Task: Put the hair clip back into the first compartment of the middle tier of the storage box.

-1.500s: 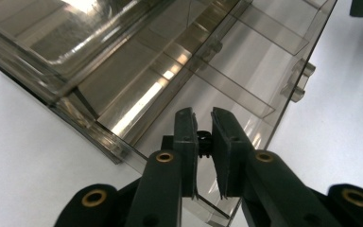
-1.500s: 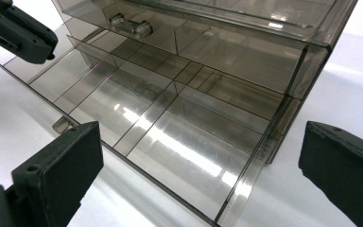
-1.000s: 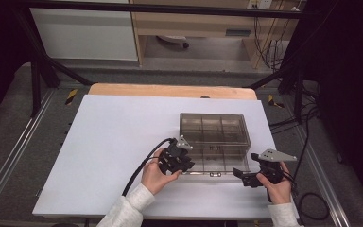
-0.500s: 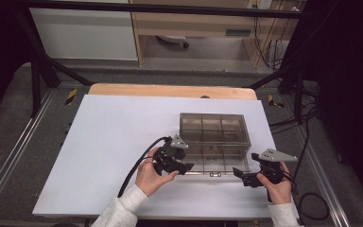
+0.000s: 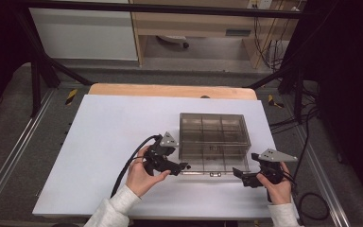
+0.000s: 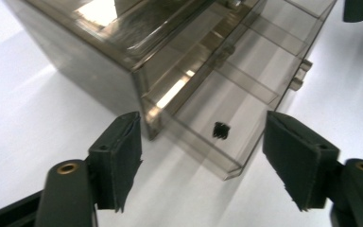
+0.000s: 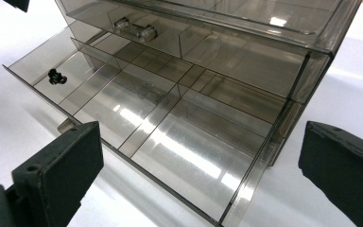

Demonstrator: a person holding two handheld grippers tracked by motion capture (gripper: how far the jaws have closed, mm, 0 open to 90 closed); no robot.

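A smoky translucent plastic drawer cabinet stands toward the near right part of the white matte tabletop. Its lowest drawer, split by thin clear dividers, is pulled out; a small black knobbly part lies in its end compartment. The left gripper has just been opening, its rough black pads released and empty at the drawer's corner. The right gripper is spread, holding nothing.

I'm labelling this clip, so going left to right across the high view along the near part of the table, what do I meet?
Left gripper → smoky clear drawer box with its bottom drawer pulled out → right gripper.
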